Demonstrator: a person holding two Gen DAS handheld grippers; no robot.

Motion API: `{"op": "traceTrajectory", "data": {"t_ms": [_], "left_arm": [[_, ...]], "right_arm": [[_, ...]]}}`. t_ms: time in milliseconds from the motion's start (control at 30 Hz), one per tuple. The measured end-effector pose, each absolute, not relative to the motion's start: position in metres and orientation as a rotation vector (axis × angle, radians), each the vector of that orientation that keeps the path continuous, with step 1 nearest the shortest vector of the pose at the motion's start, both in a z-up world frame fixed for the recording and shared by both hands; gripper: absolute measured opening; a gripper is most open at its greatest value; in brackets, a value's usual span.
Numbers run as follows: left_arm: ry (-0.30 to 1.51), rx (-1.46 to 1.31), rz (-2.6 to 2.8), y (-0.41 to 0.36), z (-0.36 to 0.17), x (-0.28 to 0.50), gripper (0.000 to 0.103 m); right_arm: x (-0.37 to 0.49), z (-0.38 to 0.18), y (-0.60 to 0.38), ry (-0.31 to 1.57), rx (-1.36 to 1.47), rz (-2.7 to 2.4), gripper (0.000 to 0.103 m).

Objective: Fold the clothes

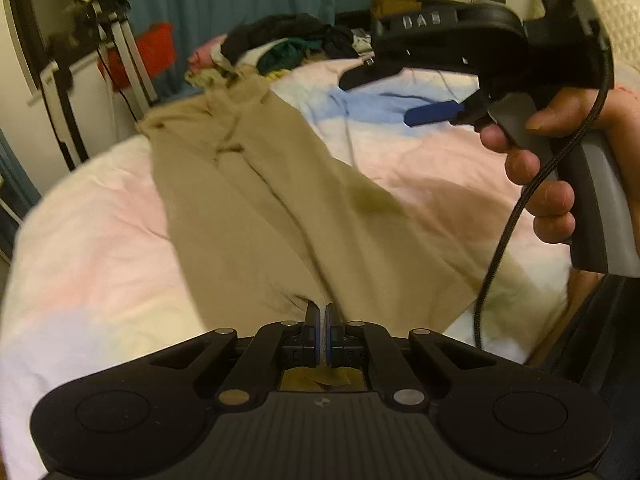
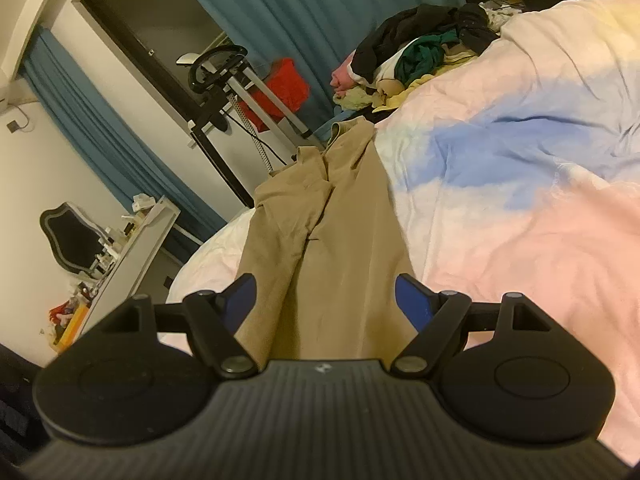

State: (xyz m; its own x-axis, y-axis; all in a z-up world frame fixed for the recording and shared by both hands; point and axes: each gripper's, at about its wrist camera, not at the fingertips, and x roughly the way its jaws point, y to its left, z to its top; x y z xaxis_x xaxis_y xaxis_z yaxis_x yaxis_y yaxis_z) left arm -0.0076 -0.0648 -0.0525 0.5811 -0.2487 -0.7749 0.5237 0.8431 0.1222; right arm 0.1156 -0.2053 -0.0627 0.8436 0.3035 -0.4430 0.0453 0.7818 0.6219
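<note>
At the far left of the room, a metal stand [image 2: 236, 92] stands by a teal curtain [image 2: 320, 12], with a red bin [image 2: 286, 88] behind it. Lower left in the right wrist view, a white shelf [image 2: 132, 248] carries small clutter.

The khaki trousers [image 1: 256, 200] lie lengthwise on the bed [image 1: 92, 240], over its pastel pink, white and blue cover, waistband toward the far edge and legs running toward the cameras. The near end of the cloth is lifted off the cover.

The left gripper [image 1: 324, 320] has its jaws nearly closed, pinching a fold of the trousers' near hem between the blue pads; a scrap of khaki shows behind the jaws, inside the gripper's frame.

Beyond the waistband, a pile of clothes [image 2: 420, 52] sits at the far edge of the bed, with black, green, pink and yellow pieces heaped together.

The right gripper [image 2: 324, 300] hangs above the trouser legs with its jaws spread wide, a blue finger at each side of the cloth and nothing between them. In the left wrist view it shows at upper right, raised clear of the bed, one blue finger [image 1: 434, 114] pointing left, and a person's hand [image 1: 548, 168] is wrapped round its grey handle, with a black braided cable [image 1: 516, 216] trailing down from it.
</note>
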Motion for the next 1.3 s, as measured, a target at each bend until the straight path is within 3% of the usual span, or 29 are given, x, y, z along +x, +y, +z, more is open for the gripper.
{"op": "traceTrajectory", "data": {"t_ms": [267,367,467,667,900,1300], "left_arm": [[0.969,0.35,-0.453,-0.075,-0.106,0.004,0.003],[0.983,0.34,-0.455,-0.073,-0.108,0.007,0.008],[0.972,0.288,-0.462,-0.069,-0.092,0.004,0.054],[0.791,0.158,-0.465,-0.055,-0.037,0.021,0.074],[0.601,0.053,-0.4,-0.042,-0.006,0.073,0.074],[0.653,-0.025,-0.298,0.009,-0.068,0.114,0.072]], "right_arm": [[0.119,-0.065,-0.205,0.569,0.667,0.15,0.079],[0.117,-0.063,-0.205,0.564,0.652,0.156,0.079],[0.116,-0.06,-0.205,0.554,0.631,0.152,0.079],[0.115,-0.053,-0.215,0.503,0.618,0.122,0.079],[0.122,-0.062,-0.226,0.486,0.624,0.071,0.079],[0.195,-0.086,-0.176,0.599,0.514,0.136,0.074]]}}
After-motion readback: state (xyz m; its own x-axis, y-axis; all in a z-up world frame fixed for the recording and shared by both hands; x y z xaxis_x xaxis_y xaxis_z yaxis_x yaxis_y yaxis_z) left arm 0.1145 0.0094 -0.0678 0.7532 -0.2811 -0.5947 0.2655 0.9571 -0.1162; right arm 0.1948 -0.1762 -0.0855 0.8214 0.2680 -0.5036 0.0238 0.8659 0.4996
